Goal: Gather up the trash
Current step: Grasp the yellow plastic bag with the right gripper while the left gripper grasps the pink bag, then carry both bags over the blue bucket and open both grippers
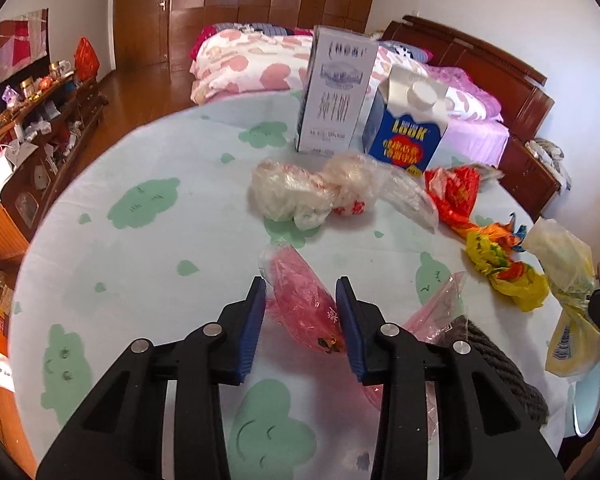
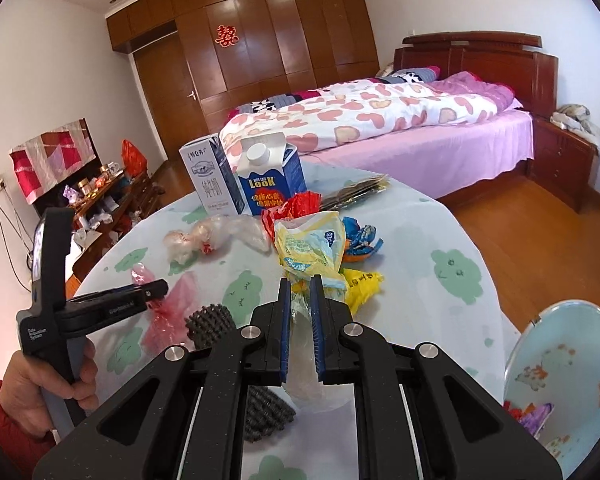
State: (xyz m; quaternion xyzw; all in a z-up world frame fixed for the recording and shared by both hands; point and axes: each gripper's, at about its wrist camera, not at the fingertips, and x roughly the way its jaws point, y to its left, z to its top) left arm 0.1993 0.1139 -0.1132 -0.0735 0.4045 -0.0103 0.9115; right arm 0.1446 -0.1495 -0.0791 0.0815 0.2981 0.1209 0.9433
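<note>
A crumpled pink plastic bag [image 1: 300, 304] lies on the round table [image 1: 140, 248]. My left gripper [image 1: 301, 300] has both blue pads against it, pinching it near the tabletop; the right wrist view shows that gripper [image 2: 158, 290] at the left, nipping the pink bag [image 2: 168, 312]. My right gripper [image 2: 300, 292] is shut on the neck of a pale yellow plastic bag [image 2: 308, 248], which hangs lifted above the table. In the left wrist view that yellow bag [image 1: 568, 272] shows at the right edge. More trash lies beyond: a clear bag wad [image 1: 300, 196], a red wrapper [image 1: 454, 196] and a yellow wrapper [image 1: 504, 276].
Two cartons, one white [image 1: 332, 92] and one blue [image 1: 404, 128], stand at the table's far side. A dark knitted thing [image 2: 208, 324] lies near me. A light blue basin [image 2: 560, 380] with scraps sits low at the right. A hand [image 2: 32, 392] holds the left gripper. Behind are a bed and a cluttered shelf.
</note>
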